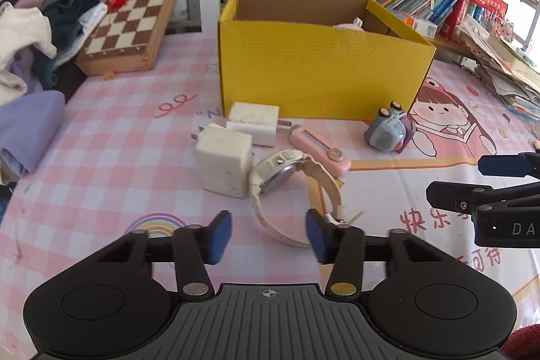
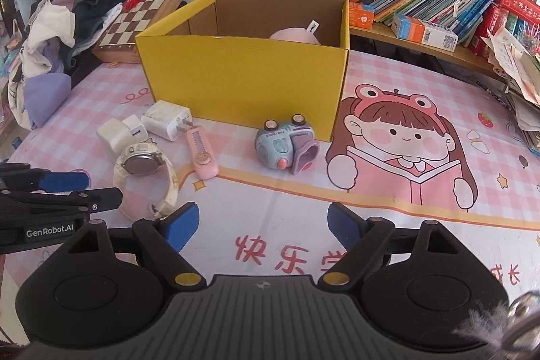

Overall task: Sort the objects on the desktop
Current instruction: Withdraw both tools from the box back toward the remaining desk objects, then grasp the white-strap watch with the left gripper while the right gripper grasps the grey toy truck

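Watch (image 1: 287,172) lies face-up on the pink checked mat (image 1: 118,130), its case touching the near charger (image 1: 224,162); its strap loops toward the left gripper (image 1: 269,237). Left gripper: jaws wide, holding nothing, low over the mat with the strap's end between its blue pads (image 1: 221,235). Second charger (image 1: 254,122) sits behind the first, just before the yellow box (image 1: 320,73). Pink knife (image 1: 320,145) lies just beside the watch. Toy car (image 2: 287,144) rests overturned near the box front. Something pink lies inside the box. Right gripper (image 2: 263,226): jaws wide, empty, over bare mat.
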Demonstrator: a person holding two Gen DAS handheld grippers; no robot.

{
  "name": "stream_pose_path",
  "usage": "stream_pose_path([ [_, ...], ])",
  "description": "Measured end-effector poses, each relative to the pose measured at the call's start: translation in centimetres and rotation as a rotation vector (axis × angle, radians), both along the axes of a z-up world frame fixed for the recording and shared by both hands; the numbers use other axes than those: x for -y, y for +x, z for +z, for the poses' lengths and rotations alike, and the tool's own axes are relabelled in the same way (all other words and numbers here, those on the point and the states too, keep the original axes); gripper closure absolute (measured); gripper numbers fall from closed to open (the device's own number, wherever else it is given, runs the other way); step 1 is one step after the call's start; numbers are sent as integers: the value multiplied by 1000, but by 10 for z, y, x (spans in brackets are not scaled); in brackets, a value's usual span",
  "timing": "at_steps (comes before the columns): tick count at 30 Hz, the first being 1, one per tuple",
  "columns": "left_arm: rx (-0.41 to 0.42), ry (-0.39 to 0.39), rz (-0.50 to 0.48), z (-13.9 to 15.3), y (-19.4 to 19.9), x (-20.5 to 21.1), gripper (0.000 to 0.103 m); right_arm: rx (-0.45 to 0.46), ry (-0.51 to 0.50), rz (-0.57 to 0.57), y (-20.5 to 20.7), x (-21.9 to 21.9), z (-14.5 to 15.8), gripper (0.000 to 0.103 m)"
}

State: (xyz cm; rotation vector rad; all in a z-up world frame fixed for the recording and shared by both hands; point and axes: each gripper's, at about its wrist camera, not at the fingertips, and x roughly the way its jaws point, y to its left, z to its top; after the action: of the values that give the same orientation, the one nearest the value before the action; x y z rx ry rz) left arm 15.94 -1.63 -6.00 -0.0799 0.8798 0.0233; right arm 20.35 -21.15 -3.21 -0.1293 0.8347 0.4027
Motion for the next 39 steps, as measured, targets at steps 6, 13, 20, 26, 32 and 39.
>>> stream_pose_path([
  [6, -31, -3, 32, -7, 10, 4, 64, -3, 8, 6, 11, 5, -4, 19],
  [13, -66, -10, 81, -16, 19, 2, 65, -20, 17, 9, 25, 8, -9, 19],
  [20, -88, -22, 118, -21, 25, -1, 76, -29, 15, 11, 41, 7, -16, 19],
  [26, -99, -27, 118, -23, 29, -1, 93, -31, 3, 21, 59, 4, -23, 19],
  [32, -95, -27, 115, -21, 30, 0, 102, -31, -7, 43, 69, 0, -29, 19],
  [39, -100, -30, 121, -20, 29, 0, 102, -10, -14, 58, 84, -3, -36, 19],
])
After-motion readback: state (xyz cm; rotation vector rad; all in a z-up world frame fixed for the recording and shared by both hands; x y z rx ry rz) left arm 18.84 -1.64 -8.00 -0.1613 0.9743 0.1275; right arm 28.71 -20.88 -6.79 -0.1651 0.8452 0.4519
